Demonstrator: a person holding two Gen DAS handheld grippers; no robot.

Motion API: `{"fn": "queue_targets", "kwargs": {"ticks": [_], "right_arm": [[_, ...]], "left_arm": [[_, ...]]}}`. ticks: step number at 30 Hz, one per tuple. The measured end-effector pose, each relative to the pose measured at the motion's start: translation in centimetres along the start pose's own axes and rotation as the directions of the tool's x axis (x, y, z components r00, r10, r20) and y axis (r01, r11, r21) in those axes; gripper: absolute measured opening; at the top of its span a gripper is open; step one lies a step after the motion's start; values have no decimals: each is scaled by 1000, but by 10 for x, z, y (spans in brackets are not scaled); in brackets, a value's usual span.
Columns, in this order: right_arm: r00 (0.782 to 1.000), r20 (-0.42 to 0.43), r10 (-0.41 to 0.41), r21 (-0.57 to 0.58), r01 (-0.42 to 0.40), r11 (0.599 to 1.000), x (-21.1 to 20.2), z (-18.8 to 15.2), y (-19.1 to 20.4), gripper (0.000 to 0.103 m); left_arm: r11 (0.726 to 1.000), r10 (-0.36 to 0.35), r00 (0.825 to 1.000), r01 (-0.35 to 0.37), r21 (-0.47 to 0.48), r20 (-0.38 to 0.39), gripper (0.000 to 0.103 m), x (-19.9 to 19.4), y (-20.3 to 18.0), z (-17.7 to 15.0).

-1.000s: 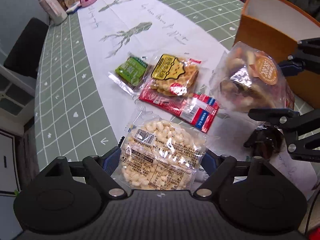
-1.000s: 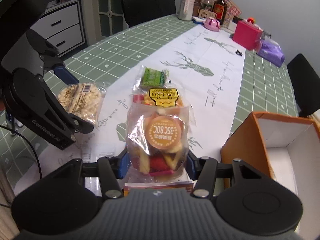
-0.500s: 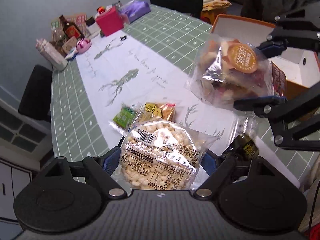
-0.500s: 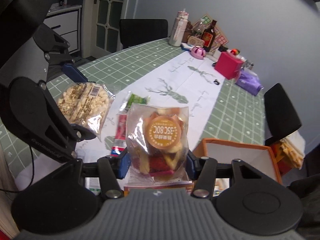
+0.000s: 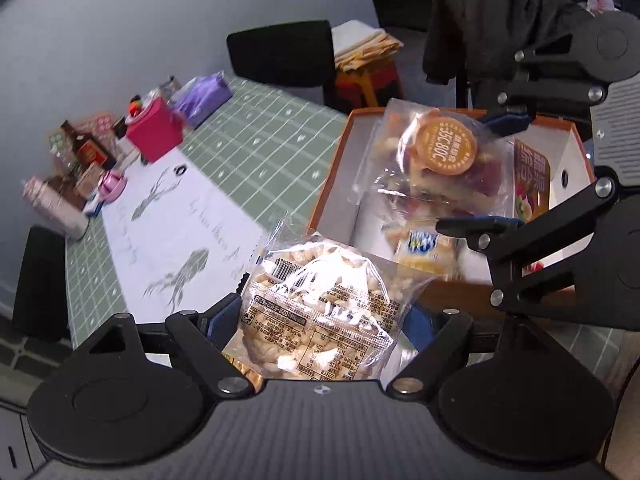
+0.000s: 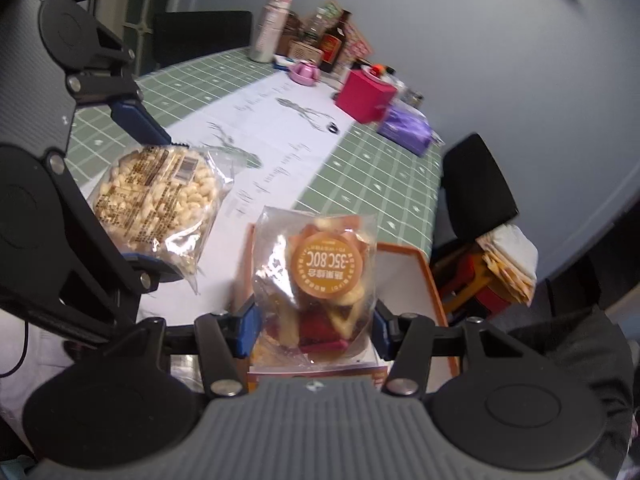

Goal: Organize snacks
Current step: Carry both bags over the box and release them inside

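My left gripper is shut on a clear bag of puffed rice cake, held in the air beside the orange box. It also shows in the right wrist view. My right gripper is shut on a clear bag of mixed dried fruit with a round orange label, held over the open box. That bag shows in the left wrist view. A yellow snack pack lies inside the box.
The green checked tablecloth with a white runner covers the table. At its far end stand a red box, a purple pack, bottles and jars. Black chairs stand around; a stool holds folded cloths.
Both grippers have lifted their bags off the table and swung to the orange box. The other snacks on the runner have left view.
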State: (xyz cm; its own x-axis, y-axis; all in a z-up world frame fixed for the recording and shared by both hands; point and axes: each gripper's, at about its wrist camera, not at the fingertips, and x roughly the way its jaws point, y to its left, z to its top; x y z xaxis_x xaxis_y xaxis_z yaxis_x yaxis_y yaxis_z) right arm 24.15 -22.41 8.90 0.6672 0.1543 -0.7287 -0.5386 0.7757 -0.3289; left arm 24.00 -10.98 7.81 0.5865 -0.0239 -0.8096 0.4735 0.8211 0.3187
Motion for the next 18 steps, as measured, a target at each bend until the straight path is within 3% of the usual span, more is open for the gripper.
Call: {"fn": "queue_targets", "kwargs": {"ticks": [5,10,18], "right_arm": [[997,-73,-28,82,34,996,21,-27,-39,53],[989,-149,5,147,17,989,45,-59,-60,53],[973,-226,51,88,-32,996,82,-77,-53,53]], "left_arm": [[999,-40,998,41,-21,39,96,21,-12,22],[996,-86,996,86,2,40,96,49,-26,37],[993,-66,998,65,100,10,96,88,-52,43]]}}
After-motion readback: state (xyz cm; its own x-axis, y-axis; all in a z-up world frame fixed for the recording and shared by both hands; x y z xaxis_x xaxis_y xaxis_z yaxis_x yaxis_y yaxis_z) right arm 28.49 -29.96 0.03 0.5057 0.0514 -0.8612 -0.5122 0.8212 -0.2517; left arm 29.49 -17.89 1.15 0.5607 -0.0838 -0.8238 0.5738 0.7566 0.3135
